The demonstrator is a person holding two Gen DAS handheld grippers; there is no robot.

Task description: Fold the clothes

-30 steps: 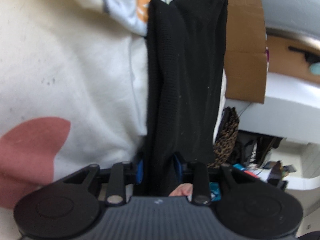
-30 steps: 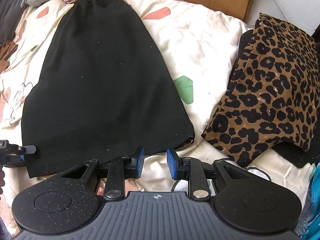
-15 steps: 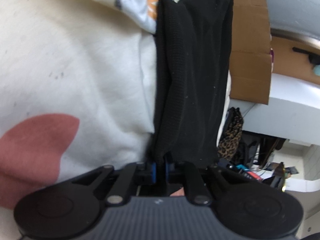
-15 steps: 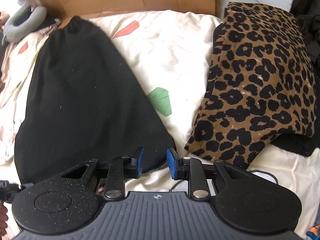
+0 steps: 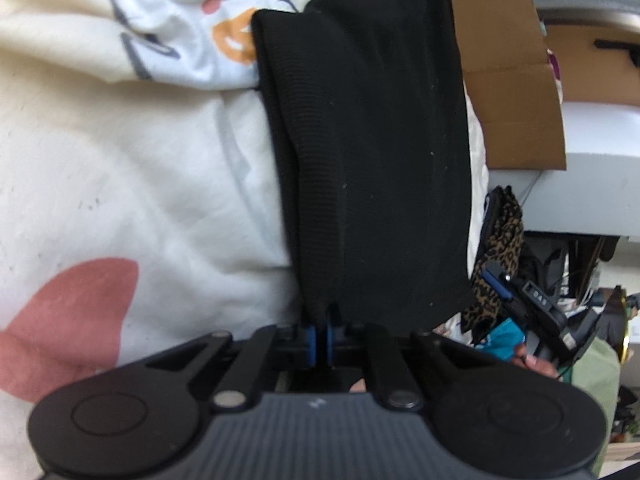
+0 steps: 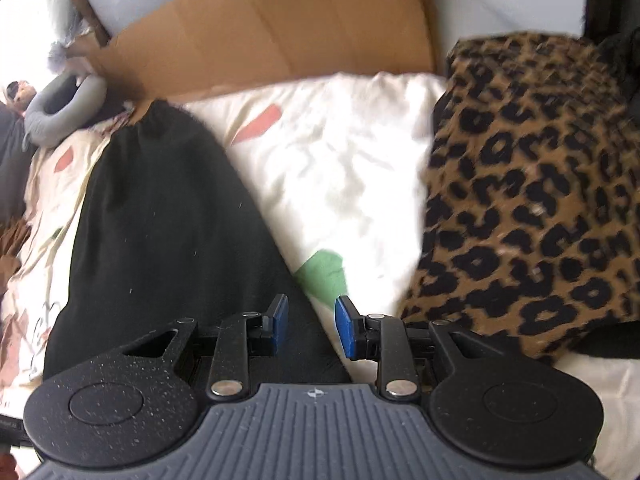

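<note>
A long black skirt (image 6: 160, 232) lies flat on the cream printed bedsheet (image 6: 340, 168), its gathered waistband at the far end by the cardboard. My left gripper (image 5: 320, 330) is shut on the near hem corner of the black skirt (image 5: 372, 152), and the cloth rises in a fold from the jaws. My right gripper (image 6: 308, 326) is open and empty, with its jaws straddling the skirt's near right hem edge. The right gripper also shows in the left wrist view (image 5: 520, 296) beyond the skirt.
A folded leopard-print garment (image 6: 532, 200) lies on the bed to the right, over something black. A brown cardboard sheet (image 6: 280, 28) stands along the far edge. A grey neck pillow (image 6: 60, 108) sits at the far left. Clutter lies beyond the bed in the left wrist view (image 5: 580, 320).
My left gripper closed on the skirt's hem corner and has lifted it a little. My right gripper moved forward and left, from in front of the hem to over its right corner.
</note>
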